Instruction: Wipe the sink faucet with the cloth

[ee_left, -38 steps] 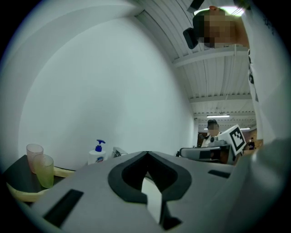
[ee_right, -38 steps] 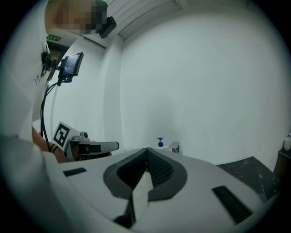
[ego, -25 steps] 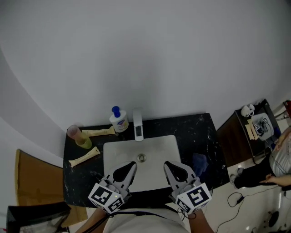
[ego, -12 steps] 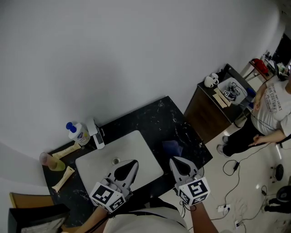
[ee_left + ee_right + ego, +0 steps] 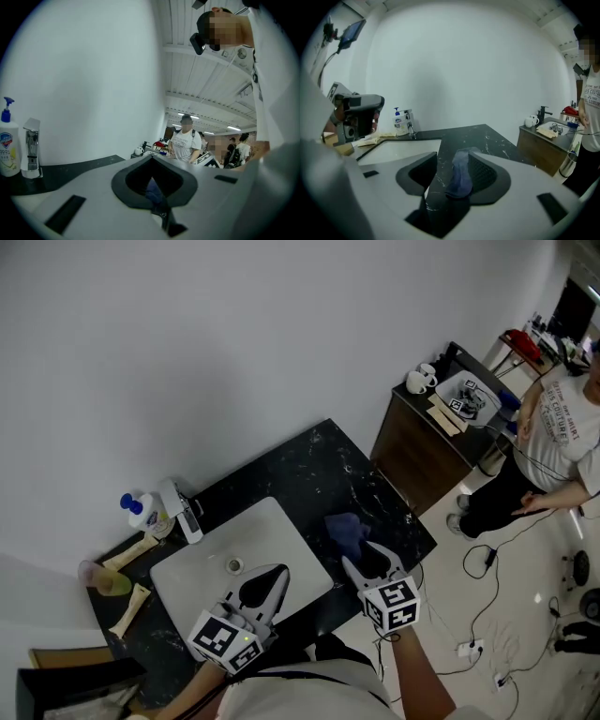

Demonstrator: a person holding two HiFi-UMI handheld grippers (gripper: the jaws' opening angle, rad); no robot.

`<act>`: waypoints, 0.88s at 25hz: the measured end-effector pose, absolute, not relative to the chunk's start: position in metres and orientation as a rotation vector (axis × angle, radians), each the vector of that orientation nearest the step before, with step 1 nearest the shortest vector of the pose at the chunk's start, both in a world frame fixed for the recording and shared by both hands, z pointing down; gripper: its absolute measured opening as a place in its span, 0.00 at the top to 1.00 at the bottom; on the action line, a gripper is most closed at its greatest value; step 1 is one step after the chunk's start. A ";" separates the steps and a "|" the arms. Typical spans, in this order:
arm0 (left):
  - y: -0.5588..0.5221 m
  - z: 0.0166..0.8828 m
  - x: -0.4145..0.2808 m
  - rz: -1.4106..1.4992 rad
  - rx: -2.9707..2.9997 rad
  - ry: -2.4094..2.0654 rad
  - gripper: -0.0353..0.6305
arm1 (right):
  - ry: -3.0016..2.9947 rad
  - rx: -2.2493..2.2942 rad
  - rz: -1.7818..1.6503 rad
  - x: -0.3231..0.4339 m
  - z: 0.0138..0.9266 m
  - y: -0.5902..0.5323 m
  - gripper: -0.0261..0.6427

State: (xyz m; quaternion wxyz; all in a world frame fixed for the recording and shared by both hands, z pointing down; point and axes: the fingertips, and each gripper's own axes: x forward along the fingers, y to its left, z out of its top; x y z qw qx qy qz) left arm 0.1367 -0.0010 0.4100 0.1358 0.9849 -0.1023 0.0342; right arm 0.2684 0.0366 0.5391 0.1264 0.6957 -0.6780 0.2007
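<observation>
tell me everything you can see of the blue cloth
The blue cloth is soft, crumpled fabric, bunched in a loose heap on the black speckled counter right of the sink basin. The right gripper, whose fingers have just been opening, straddles its near end; whether they touch it is unclear.

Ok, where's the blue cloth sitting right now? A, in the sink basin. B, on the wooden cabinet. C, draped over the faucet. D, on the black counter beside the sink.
D: the blue cloth lies on the black counter, outside the rim of the white sink and well apart from the faucet.
</observation>
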 end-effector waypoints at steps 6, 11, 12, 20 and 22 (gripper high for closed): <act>-0.015 0.408 0.120 0.098 2.841 -0.383 0.94 | -1.879 1.990 0.600 0.283 0.567 0.016 0.67; -0.016 0.408 0.111 0.091 2.835 -0.422 0.94 | -1.803 1.947 0.650 0.297 0.593 0.004 0.67; -0.017 0.407 0.109 0.088 2.834 -0.430 0.94 | -1.796 1.932 0.664 0.298 0.598 0.002 0.67; -0.023 0.406 0.087 0.063 2.816 -0.520 0.94 | -1.839 1.840 0.647 0.291 0.598 -0.003 0.79; -0.024 0.403 0.082 0.049 2.814 -0.547 0.94 | -1.885 1.853 0.623 0.285 0.585 -0.008 0.79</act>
